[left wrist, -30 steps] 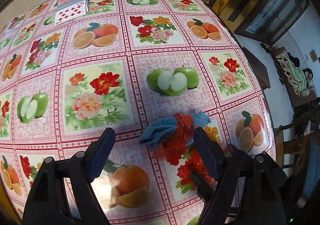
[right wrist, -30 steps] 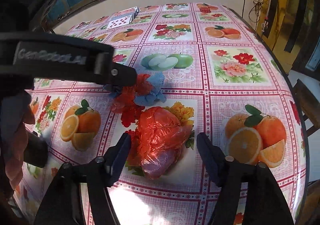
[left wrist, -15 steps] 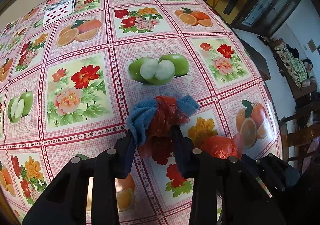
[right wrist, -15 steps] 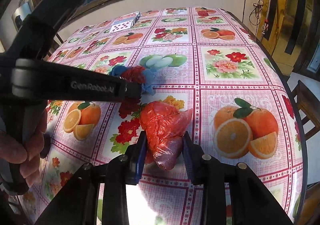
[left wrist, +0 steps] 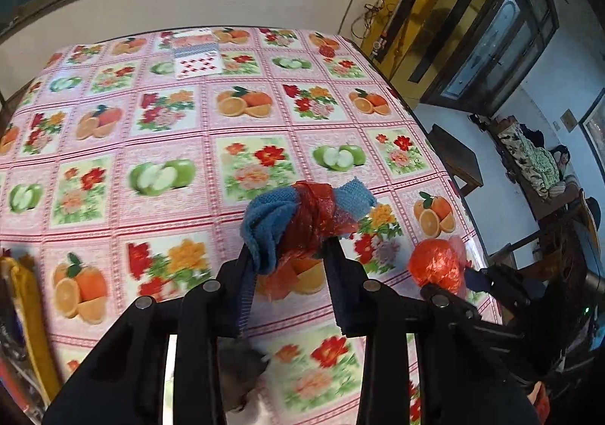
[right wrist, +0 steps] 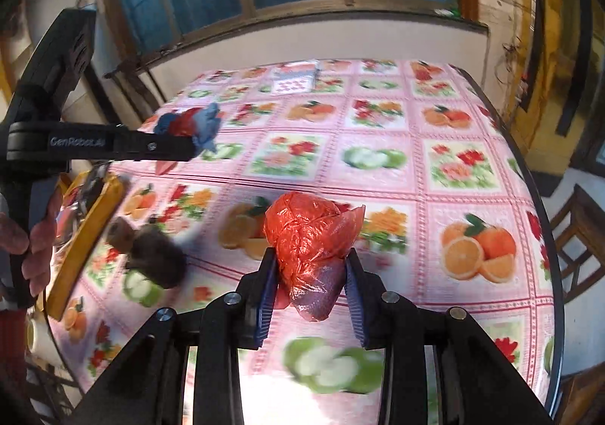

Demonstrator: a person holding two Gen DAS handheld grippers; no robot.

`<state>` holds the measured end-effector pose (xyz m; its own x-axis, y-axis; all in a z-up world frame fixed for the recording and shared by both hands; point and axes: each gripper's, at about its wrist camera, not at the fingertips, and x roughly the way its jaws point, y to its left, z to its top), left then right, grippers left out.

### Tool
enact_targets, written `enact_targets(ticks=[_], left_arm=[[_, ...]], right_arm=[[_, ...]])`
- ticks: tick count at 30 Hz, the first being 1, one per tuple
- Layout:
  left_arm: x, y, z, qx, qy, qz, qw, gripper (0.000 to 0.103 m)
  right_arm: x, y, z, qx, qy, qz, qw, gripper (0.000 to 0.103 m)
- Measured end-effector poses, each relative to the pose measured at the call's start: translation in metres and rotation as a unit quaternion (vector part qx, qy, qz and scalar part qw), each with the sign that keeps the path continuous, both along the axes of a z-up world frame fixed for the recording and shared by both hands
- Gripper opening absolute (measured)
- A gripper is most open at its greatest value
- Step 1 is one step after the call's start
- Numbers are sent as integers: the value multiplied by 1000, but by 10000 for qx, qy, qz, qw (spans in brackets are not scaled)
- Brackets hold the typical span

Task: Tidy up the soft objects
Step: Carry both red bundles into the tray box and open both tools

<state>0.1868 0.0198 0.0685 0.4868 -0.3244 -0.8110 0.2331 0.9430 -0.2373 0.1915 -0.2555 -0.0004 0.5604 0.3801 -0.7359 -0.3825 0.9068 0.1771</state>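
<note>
A blue cloth wrapped in a red plastic bag [left wrist: 302, 221] hangs above the fruit-print tablecloth, with my left gripper [left wrist: 289, 262] shut on it. The same bundle [right wrist: 193, 124] shows at the left of the right wrist view, held by the left gripper [right wrist: 191, 147]. A red plastic bag bundle [right wrist: 308, 236] with a purplish lower end is lifted off the table, and my right gripper [right wrist: 310, 270] is shut on it. That red bundle [left wrist: 435, 266] also appears at the right in the left wrist view.
A yellow-rimmed tray [right wrist: 85, 236] lies at the table's left edge beside a dark fuzzy object [right wrist: 151, 255]. Playing cards [left wrist: 194, 58] lie at the far end. A person's hand [right wrist: 34, 247] holds the left gripper. The table's right edge [right wrist: 544, 228] drops to chairs and floor.
Both grippers closed on their bundles and lifted them off the table. Both views have tilted up, so the window and wall now show.
</note>
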Motion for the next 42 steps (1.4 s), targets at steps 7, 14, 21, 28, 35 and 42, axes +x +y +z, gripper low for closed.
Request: enact_targets(ticks=[7,14,21,28,35,42], left_arm=[[-60,79,10,282,-247,878,9954,32],[-113,186,-2,513,-328,1845,9809,32],[-147,251,-34,676,-245,2425,9675,32],[-163,268,-60,1087,-411,2750,9544,39],[-166,265,-68,1073,-627,2945,9475,76],[-178,259,-60,1146,-950,3268,9333,77]], right_arm=[[-29,105,30,130,-149,973,9951,35],[-58,228,43,283,-98,1958,9802,35],[-61,342,21,312,261,2510,9671,36],[-49,413,-13,-114,499,2517,9664,36],[-53,415,-17,-214,363,2473,9680,59],[-67,398,13,18,-82,2362,9717,68]])
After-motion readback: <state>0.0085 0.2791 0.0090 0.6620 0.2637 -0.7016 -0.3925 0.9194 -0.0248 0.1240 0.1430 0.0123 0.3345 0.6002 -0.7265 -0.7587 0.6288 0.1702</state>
